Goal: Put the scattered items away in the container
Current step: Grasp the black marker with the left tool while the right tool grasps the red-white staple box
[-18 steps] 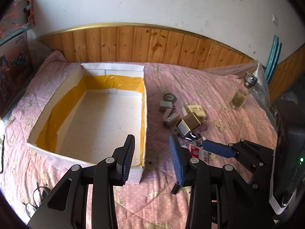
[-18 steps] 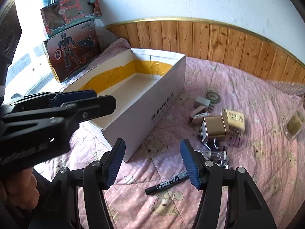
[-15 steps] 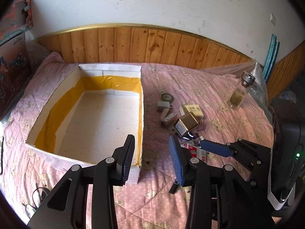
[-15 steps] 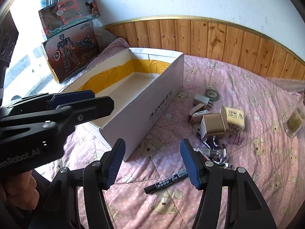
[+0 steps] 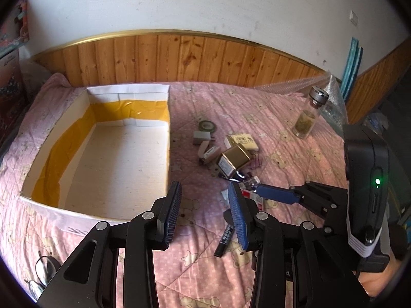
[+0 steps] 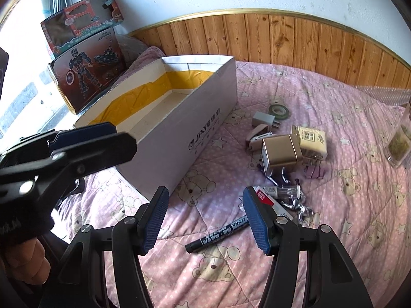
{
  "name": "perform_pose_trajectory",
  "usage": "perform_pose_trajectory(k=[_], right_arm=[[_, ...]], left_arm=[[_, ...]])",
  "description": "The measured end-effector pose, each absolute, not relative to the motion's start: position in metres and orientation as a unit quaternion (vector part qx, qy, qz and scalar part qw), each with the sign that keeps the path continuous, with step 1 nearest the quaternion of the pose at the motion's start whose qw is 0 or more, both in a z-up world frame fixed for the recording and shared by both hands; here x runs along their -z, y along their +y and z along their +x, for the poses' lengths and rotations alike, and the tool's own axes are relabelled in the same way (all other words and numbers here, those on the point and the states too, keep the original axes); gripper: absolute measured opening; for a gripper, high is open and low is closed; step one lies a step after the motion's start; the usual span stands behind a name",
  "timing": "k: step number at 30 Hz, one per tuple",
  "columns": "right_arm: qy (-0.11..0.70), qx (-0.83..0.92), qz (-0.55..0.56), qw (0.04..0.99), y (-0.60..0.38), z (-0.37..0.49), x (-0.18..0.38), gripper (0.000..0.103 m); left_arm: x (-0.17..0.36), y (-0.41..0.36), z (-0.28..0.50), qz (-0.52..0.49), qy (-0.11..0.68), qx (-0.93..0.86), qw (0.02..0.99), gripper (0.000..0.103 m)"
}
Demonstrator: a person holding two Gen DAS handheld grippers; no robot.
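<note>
Box [image 5: 102,159] shifted leftward, marker [image 5: 226,238] half-hidden — right hand-held gripper [image 6: 205,213] agape.

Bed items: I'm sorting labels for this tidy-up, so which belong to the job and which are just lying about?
Job:
box
marker
gold tin
tape roll
charger
tissue pack
chain

Lying about, probably:
toy boxes
glasses
bottle
</note>
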State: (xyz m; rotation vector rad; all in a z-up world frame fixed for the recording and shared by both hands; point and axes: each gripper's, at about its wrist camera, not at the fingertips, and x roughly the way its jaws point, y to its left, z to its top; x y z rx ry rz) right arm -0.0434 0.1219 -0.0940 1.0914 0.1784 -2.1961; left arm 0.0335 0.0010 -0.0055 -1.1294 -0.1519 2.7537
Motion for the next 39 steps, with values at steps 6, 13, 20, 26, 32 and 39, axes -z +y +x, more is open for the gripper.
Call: perform_pose_trajectory(k=[6,13,20,26,32,39], right_arm=[[0.052,0.835,0.438,0.33,0.137,-0.052,0.104,0.061],[0.012,0.839,0.47,0.276,0.185,-0.078,0.118,0.061],[0.002,0.829,0.501,0.25,0.214,-0.093,0.146,0.045],[0.026,0.818,0.501,0.281,0.207,-0.09,0.161,0.046],[0.055,0.808,0.488,0.325,0.188,-0.084,0.165,0.047],[0.097,0.802,0.486,0.333,0.161,-0.093,0.182,0.068]], left_arm=[[0.02,0.02,0.034,-0.397,-0.043,-0.91,0.115,0.04],[0.043,0.04,0.029,-0.428,-0.043,-0.89,0.149,0.04],[0.087,0.058,0.011,-0.478,-0.022,-0.862,0.167,0.04],[0.127,0.067,-0.006,-0.516,-0.013,-0.841,0.159,0.04],[0.145,0.065,-0.013,-0.52,-0.028,-0.84,0.15,0.04],[0.148,0.069,-0.019,-0.511,-0.026,-0.845,0.155,0.037]])
